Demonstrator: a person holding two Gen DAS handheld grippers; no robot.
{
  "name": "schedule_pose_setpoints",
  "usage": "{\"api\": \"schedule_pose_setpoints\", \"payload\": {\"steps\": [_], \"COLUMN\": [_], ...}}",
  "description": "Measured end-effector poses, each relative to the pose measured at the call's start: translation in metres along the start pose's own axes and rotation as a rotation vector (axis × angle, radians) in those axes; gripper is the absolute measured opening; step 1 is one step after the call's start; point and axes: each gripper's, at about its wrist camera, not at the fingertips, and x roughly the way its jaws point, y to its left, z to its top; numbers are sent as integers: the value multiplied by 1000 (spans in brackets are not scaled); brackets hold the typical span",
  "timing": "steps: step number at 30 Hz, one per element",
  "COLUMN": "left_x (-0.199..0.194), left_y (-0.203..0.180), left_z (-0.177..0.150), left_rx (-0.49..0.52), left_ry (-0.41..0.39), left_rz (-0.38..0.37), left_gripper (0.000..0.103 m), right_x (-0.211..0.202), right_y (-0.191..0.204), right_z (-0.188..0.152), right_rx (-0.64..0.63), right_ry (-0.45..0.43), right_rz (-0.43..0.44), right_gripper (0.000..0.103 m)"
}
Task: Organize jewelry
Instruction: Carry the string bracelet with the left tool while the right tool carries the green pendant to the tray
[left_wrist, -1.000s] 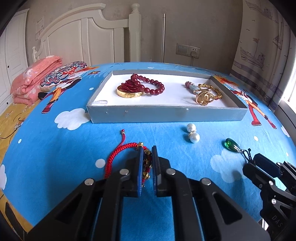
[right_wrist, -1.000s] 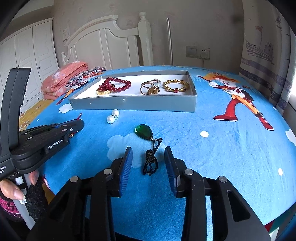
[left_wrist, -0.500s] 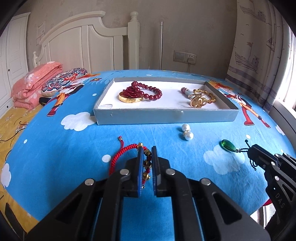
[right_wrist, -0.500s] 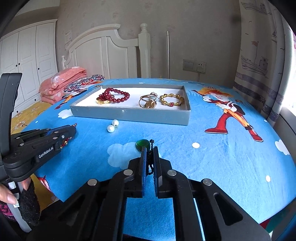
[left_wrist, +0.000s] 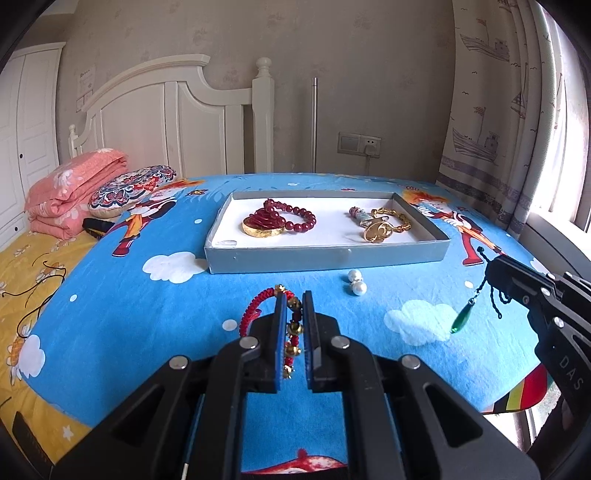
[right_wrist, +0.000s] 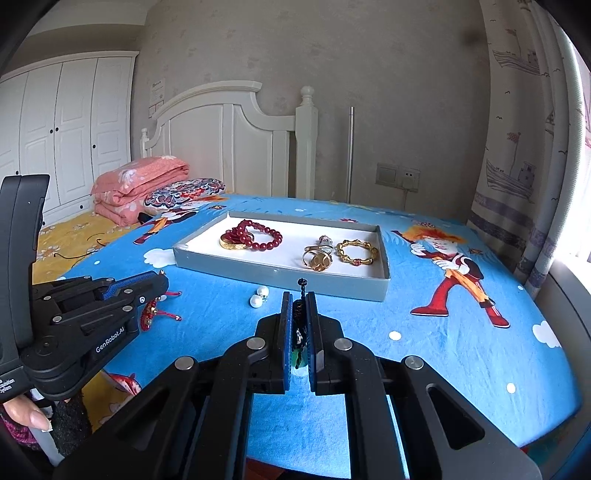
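My left gripper (left_wrist: 294, 297) is shut on a red cord bracelet with gold beads (left_wrist: 260, 304) and holds it above the blue bedspread; it also hangs below the gripper in the right wrist view (right_wrist: 151, 314). My right gripper (right_wrist: 300, 297) is shut on the black cord of a green pendant (left_wrist: 461, 320), which dangles in the air. A grey tray (left_wrist: 325, 254) ahead holds a red bead bracelet (left_wrist: 291, 218), a gold bangle (left_wrist: 263, 229), gold rings (left_wrist: 376, 230) and a gold chain bracelet (right_wrist: 357, 251). Two pearls (left_wrist: 356, 282) lie in front of the tray.
The bed has a white headboard (left_wrist: 173, 122) at the back. A folded pink quilt (left_wrist: 70, 188) and a patterned pillow (left_wrist: 133, 184) lie at the far left. A curtain (left_wrist: 491, 110) and window are on the right. The bed edge is close below both grippers.
Both grippers have risen from the bedspread. The left lifted the red cord bracelet. The right closed on the pendant's cord and lifted it, so the green stone now hangs free.
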Motion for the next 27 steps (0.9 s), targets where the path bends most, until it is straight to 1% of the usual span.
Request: {"api": "schedule_pose_setpoints", "payload": {"steps": [10,22,27], "left_x": [-7,-26,-23], "left_y": [2,0,-1], "left_z": [-3,-3,1], "left_rx": [-12,-16,-16], "left_ry": [-19,-90,-95], "left_rz": [11,43,46], "left_gripper": [8,8,8], "right_x": [-1,2,9], "right_y": [6,6,5], "right_z": [2,8,13], "right_rx": [-16,-16,-20], "right_ry": [0,-5,-7], "right_rz": [-3,-17,-30], "right_gripper": [8,8,8]}}
